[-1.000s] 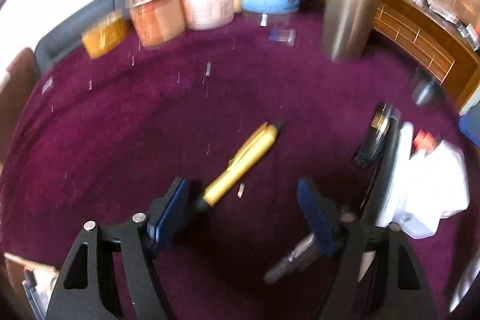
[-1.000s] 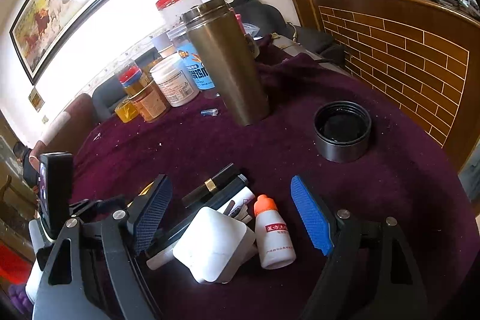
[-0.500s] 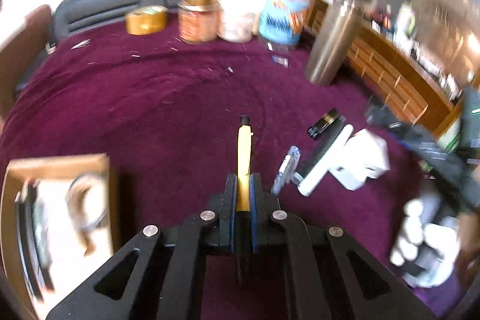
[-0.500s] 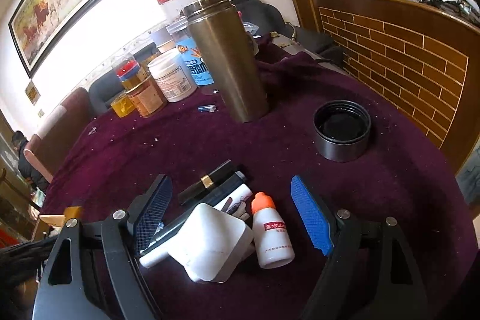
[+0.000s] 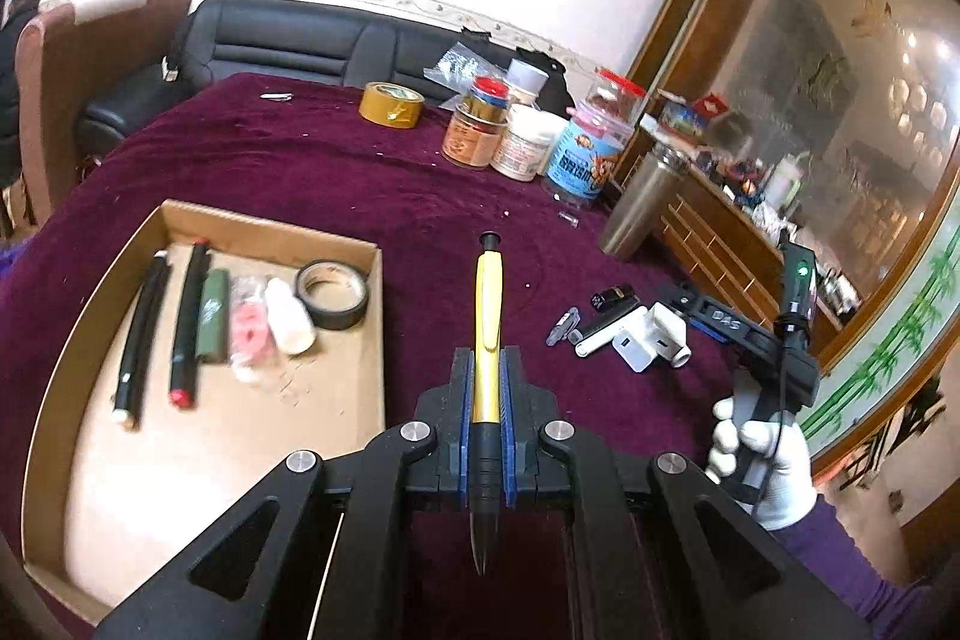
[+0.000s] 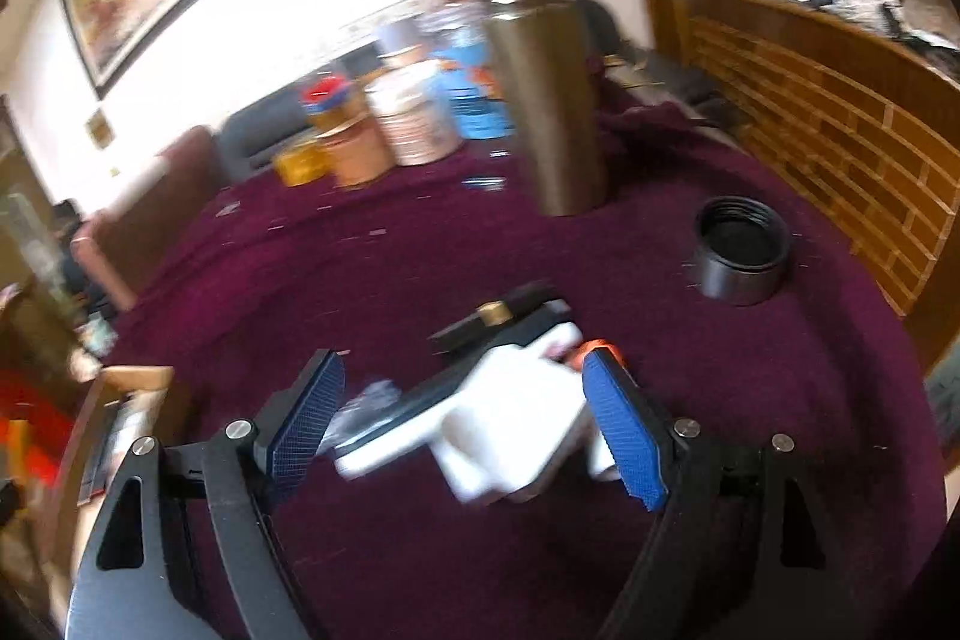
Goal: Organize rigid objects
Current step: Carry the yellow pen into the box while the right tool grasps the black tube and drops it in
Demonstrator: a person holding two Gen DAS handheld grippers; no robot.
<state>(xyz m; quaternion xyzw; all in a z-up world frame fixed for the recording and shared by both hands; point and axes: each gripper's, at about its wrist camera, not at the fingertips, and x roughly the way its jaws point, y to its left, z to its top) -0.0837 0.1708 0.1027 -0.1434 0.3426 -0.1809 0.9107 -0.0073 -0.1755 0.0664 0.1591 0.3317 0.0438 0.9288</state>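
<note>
Left gripper jaws clamped mid-barrel on the yellow pen, light, stiff, slick plastic likely to pivot; right gripper jaws stood apart, empty.

Bare cloth mid-table, jars and flask crowding far edge, box at left.

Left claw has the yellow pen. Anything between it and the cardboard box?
Nothing visible. The left claw is shut on the yellow pen, clear above the cloth. The cardboard box sits open-topped just to its left; only its low near wall lies between, and the bare floor beside the black tape roll looks free.
</note>
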